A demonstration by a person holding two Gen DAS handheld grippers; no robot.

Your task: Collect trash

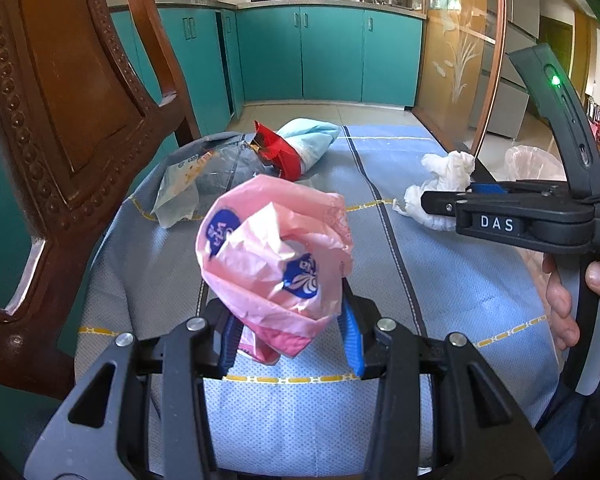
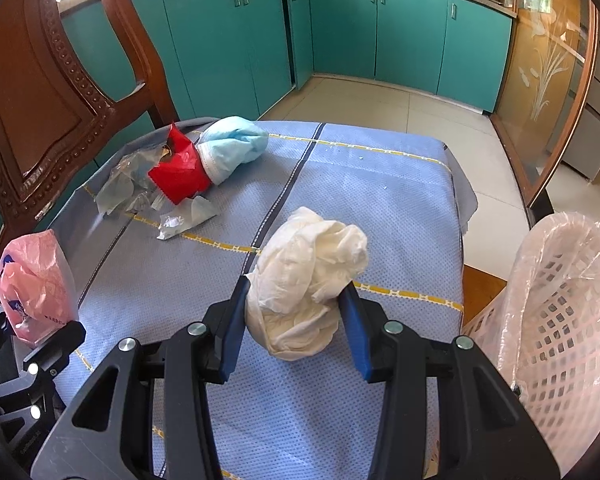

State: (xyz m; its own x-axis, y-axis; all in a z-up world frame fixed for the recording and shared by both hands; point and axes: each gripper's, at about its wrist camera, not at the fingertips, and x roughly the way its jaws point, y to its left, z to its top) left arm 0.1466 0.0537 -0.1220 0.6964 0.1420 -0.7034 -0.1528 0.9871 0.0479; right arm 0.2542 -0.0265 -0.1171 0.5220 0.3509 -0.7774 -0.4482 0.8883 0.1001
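- While your left gripper (image 1: 288,336) pinches the pink bag (image 1: 274,268) between its blue pads, the bag stands crumpled above the cloth (image 1: 440,280), near the table's left edge.
- Your right gripper (image 2: 298,324) has its fingers pressed against both sides of the white wad (image 2: 308,280), which sits toward the table's right edge.
- At the far left corner, the rest of the trash lies in a heap: a red wrapper (image 2: 180,176) touching a blue mask (image 2: 232,148), with clear film (image 2: 124,184) just beside them.
- A smaller clear scrap (image 2: 188,216) lies apart from that heap, nearer the middle.
- Off the right edge stands the basket (image 2: 564,312), lined with a thin clear bag.
- A wooden chair (image 1: 60,120) backs onto the left edge.
- Your hand (image 1: 568,300) shows on the right gripper's handle in the left view.
- Teal cabinets (image 2: 340,28) run along the far wall.
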